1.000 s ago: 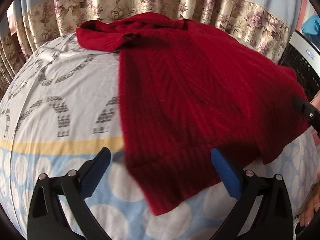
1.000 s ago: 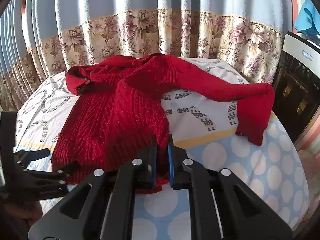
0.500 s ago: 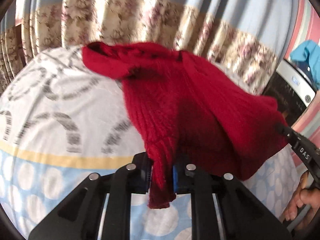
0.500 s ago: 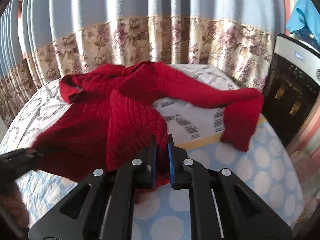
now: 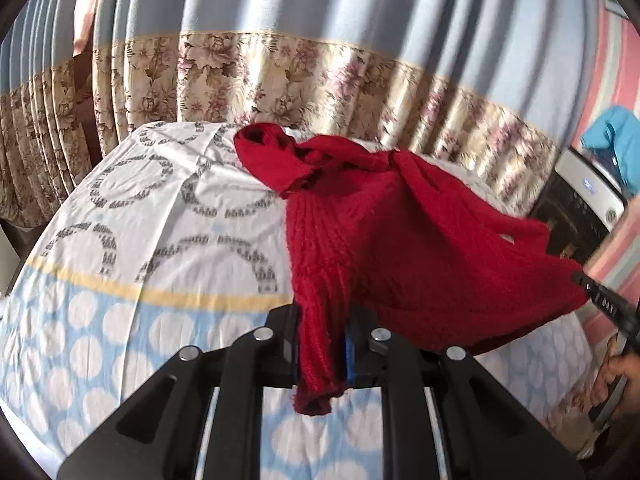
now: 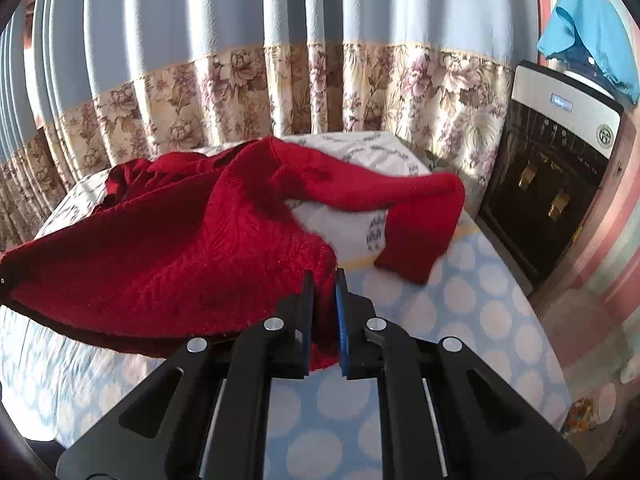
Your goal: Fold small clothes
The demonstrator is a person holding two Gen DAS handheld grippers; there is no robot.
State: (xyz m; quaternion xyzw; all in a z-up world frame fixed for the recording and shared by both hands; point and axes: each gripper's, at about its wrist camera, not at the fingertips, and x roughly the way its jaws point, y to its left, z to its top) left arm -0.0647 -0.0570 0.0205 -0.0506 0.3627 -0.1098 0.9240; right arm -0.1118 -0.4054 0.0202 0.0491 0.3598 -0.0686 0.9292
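Above the bed (image 5: 132,320), both tongs, left (image 5: 322,344) and right (image 6: 322,320), pinch the red sweater's (image 6: 192,256) hem.

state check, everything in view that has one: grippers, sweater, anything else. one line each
left gripper: jaws shut on the red sweater's hem corner
right gripper: jaws shut on the other hem corner
red sweater: hem lifted off the bed, collar end on it, one sleeve trailing flat
bedsheet: spread, lightly creased
curtain: drawn closed
blue cloth: draped over the water dispenser

Red knit sweater (image 5: 400,240), polka-dotted blue-and-white bedsheet (image 5: 100,340), floral-bordered blue curtain (image 6: 240,80).
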